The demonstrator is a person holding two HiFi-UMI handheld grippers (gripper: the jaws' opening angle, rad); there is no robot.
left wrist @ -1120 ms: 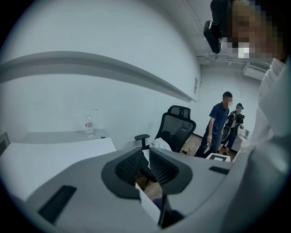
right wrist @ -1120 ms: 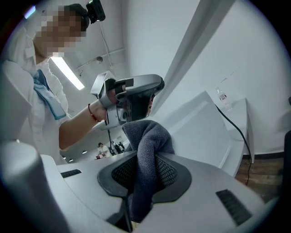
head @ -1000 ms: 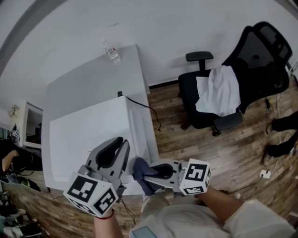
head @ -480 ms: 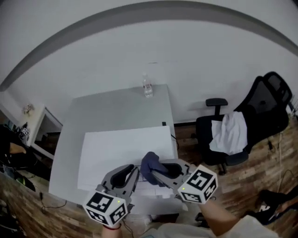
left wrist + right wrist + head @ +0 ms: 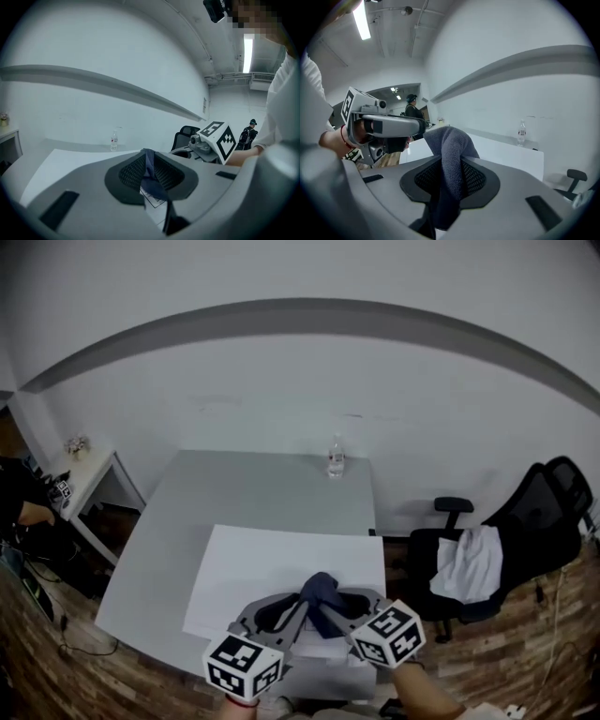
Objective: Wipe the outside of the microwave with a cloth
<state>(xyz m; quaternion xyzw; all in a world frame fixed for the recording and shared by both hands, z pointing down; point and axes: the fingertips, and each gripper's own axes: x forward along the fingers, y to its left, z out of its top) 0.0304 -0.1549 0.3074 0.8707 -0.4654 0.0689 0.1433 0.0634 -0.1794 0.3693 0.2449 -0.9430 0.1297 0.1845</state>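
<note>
Both hands have swung over the microwave (image 5: pixel 281 563). My left gripper (image 5: pixel 296 608) has its jaws pinching the cloth (image 5: pixel 320 589); my right gripper (image 5: pixel 330 607), jaws just loosening, still clasps it, so I judge a handover.

cloth (image 5: pixel 320 589): now also clamped by left gripper (image 5: pixel 302 607)
right gripper (image 5: pixel 327 607): fingers (image 5: pixel 477 180) just opened slightly, cloth between them
</note>
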